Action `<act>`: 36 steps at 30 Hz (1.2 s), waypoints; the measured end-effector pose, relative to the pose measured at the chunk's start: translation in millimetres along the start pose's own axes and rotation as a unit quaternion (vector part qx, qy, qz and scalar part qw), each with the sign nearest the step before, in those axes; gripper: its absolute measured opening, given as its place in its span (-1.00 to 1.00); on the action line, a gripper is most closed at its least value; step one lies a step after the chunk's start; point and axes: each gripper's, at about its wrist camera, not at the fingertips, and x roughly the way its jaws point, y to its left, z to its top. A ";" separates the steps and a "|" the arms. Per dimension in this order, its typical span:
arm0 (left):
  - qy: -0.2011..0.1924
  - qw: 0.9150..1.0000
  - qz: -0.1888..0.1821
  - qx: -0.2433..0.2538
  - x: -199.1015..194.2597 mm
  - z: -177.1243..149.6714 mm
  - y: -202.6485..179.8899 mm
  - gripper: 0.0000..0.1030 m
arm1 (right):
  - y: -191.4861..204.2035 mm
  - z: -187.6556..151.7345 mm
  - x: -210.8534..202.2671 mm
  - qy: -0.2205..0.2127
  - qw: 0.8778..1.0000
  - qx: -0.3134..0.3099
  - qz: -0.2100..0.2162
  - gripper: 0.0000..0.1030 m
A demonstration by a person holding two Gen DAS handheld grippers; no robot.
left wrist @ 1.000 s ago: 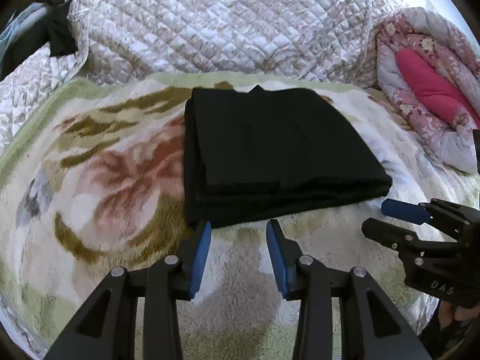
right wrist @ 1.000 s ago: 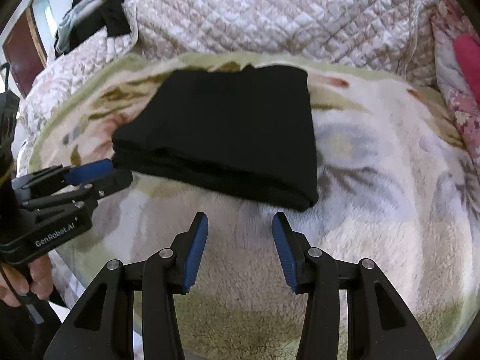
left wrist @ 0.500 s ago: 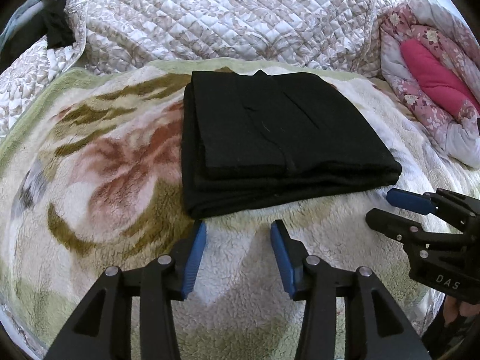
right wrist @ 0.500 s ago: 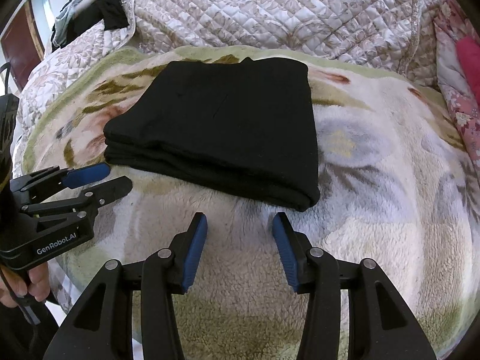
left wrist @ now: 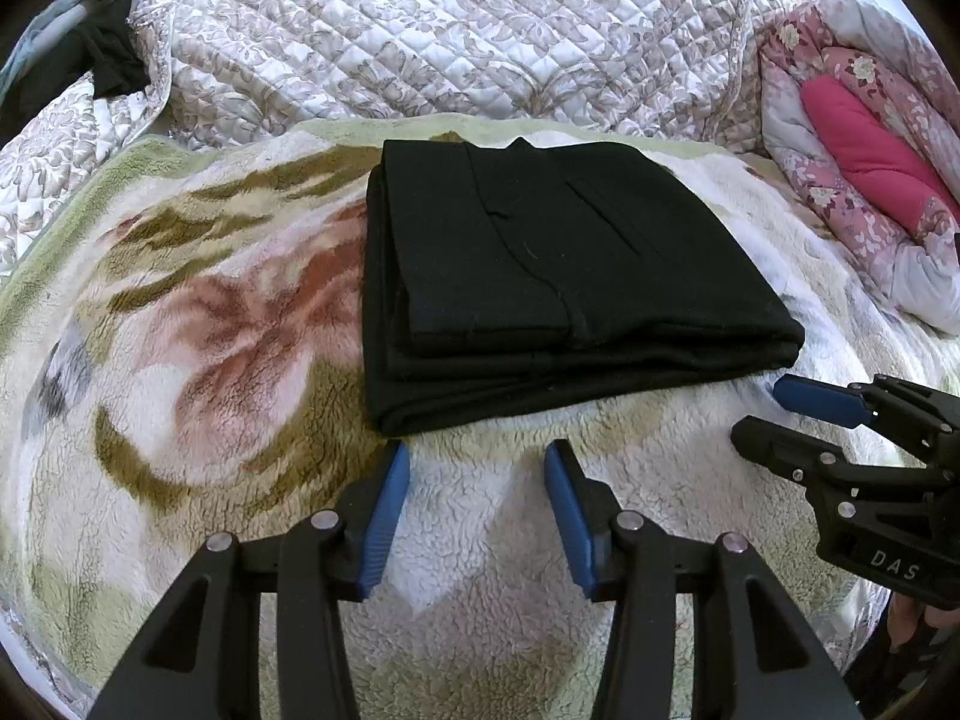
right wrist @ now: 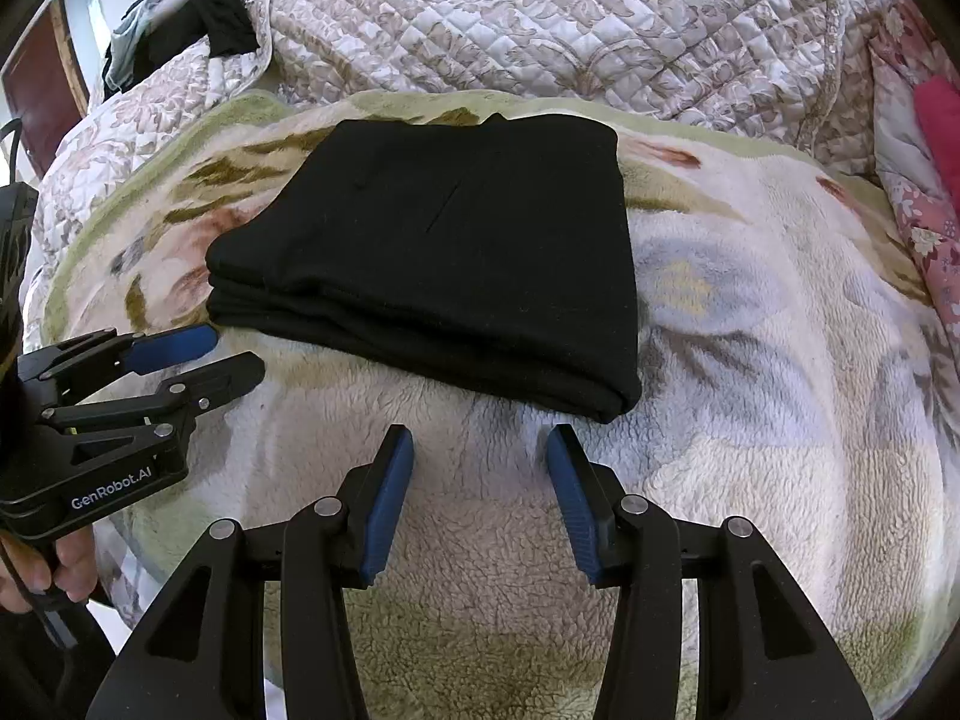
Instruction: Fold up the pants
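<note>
The black pants [left wrist: 540, 276] lie folded in a flat stack of several layers on the floral fleece blanket [left wrist: 198, 324]; they also show in the right wrist view [right wrist: 456, 252]. My left gripper [left wrist: 477, 459] is open and empty, just short of the stack's near edge. My right gripper [right wrist: 480, 441] is open and empty, near the stack's near right corner. In the left wrist view the right gripper [left wrist: 774, 414] sits at the right. In the right wrist view the left gripper [right wrist: 228, 354] sits at the left.
A quilted beige cover [left wrist: 456, 30] rises behind the blanket. A pink floral quilt roll [left wrist: 864, 144] lies at the right. Dark clothes [right wrist: 198, 18] hang at the far left. The blanket's near edge [right wrist: 144, 576] drops off beside the hand holding the left gripper.
Both grippers have drawn back and lifted slightly from the stack, so the pants sit a little farther away. The pants have not moved. Both stay open.
</note>
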 end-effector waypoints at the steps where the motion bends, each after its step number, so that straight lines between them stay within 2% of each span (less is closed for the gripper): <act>1: 0.000 1.000 0.000 0.000 0.0 0.1 0.0 -0.03 | 0.1 0.0 -0.1 0.000 1.000 0.000 0.000 -0.08; 36: 0.004 1.000 0.004 0.005 1.1 -0.1 -2.3 0.05 | 1.2 -0.1 0.7 0.000 1.000 -0.001 -0.002 -0.01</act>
